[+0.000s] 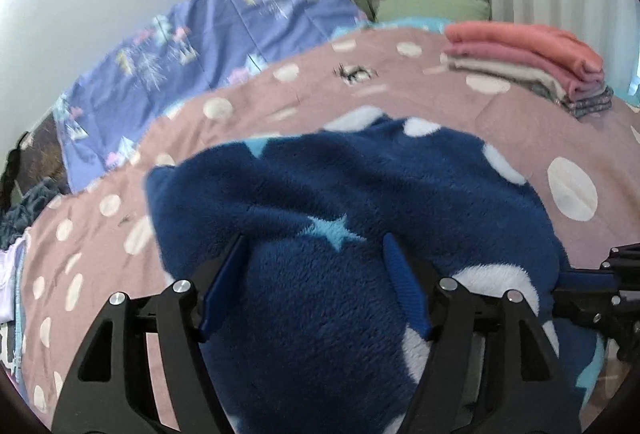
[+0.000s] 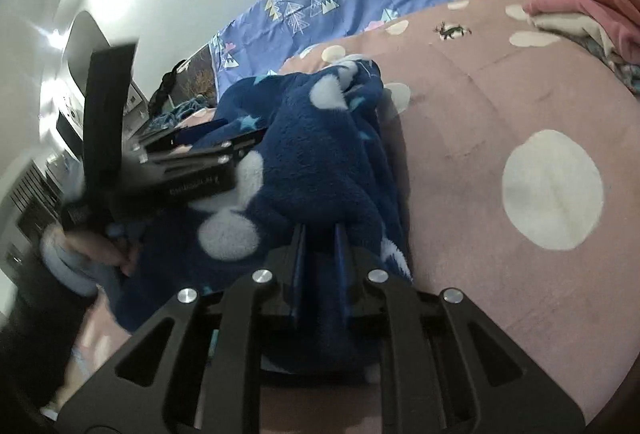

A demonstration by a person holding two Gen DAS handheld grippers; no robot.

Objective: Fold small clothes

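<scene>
Nearest the left wrist lens, the left gripper (image 1: 316, 262) stands with its two blue-padded fingers (image 1: 404, 282) spread wide, a bulging fold of navy fleece garment with pale blue stars and white dots (image 1: 360, 185) filling the gap between them; neither pad visibly presses it. In the right wrist view, the right gripper (image 2: 320, 238) has its fingers drawn nearly together, pinching a ridge of the same fleece (image 2: 320, 153). The garment lies bunched on a dusty-pink bedspread with white polka dots (image 1: 460, 73), which also shows a small dark deer figure (image 2: 452, 31). Well apart, at the far right, sits a stack of folded clothes, coral and pink on top, grey beneath (image 1: 532, 61). Along the wall lies a periwinkle sheet printed with trees (image 1: 192, 49). White lettering on the left gripper's black body (image 2: 192, 189) is too blurred to read.
</scene>
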